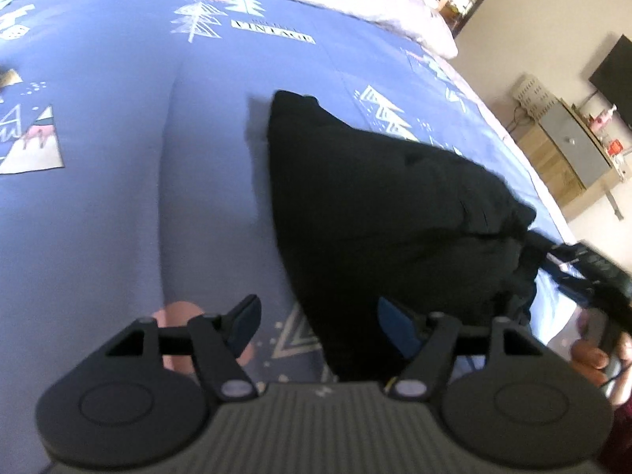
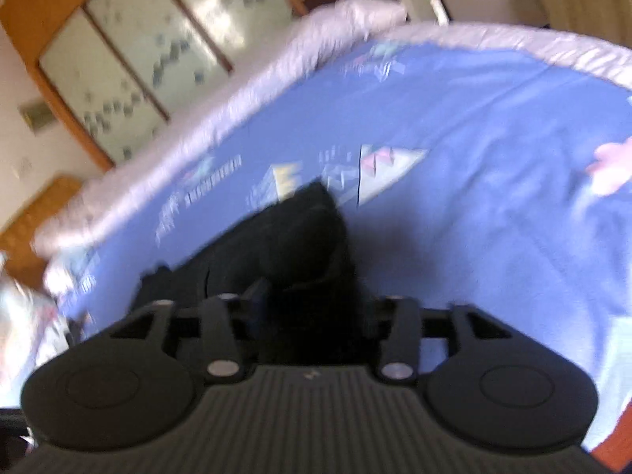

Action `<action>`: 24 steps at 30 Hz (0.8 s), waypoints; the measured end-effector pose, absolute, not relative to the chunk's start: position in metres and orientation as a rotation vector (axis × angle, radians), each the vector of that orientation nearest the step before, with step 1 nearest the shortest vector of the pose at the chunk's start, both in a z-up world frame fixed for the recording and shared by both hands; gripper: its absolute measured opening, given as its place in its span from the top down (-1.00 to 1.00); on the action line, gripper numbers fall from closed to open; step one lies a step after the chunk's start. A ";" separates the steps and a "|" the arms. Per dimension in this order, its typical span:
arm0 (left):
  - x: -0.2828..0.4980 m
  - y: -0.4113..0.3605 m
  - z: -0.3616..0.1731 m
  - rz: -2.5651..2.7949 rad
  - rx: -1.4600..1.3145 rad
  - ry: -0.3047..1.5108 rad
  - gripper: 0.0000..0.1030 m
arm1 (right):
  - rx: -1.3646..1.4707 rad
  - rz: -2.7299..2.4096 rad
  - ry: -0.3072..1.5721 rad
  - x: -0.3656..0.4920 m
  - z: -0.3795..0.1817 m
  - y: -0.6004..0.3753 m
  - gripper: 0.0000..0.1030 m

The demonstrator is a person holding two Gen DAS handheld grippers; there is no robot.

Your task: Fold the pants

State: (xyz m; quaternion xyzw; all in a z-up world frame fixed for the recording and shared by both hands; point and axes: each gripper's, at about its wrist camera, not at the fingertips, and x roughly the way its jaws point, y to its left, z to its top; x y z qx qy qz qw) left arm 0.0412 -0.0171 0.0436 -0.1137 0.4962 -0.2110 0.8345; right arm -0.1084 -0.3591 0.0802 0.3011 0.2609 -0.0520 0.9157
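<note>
The black pants lie bunched in a rough wedge on the blue printed bedsheet. My left gripper is open and straddles the wedge's near corner. Its right finger is over the cloth and its left finger is over bare sheet. At the pants' right end the right gripper shows as a dark blur, with a person's hand behind it. The right wrist view is blurred. There the pants heap up between the spread jaws of my right gripper and hide the right fingertip.
A white quilted border runs along the bed's far edge. Beyond the bed's right side stand a wooden cabinet and a dark screen on the wall. Wood-framed frosted panels stand past the bed in the right wrist view.
</note>
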 end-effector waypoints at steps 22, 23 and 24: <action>0.029 -0.031 0.033 -0.470 -0.141 1.054 0.77 | 0.523 -0.160 0.484 -0.100 0.117 -0.326 0.24; 0.028 -0.032 0.032 -0.466 -0.138 1.053 0.76 | 0.502 -0.190 0.486 -0.095 0.117 -0.329 0.16; 0.029 -0.034 0.032 -0.463 -0.137 1.052 0.76 | 0.479 -0.209 0.490 -0.088 0.117 -0.331 0.15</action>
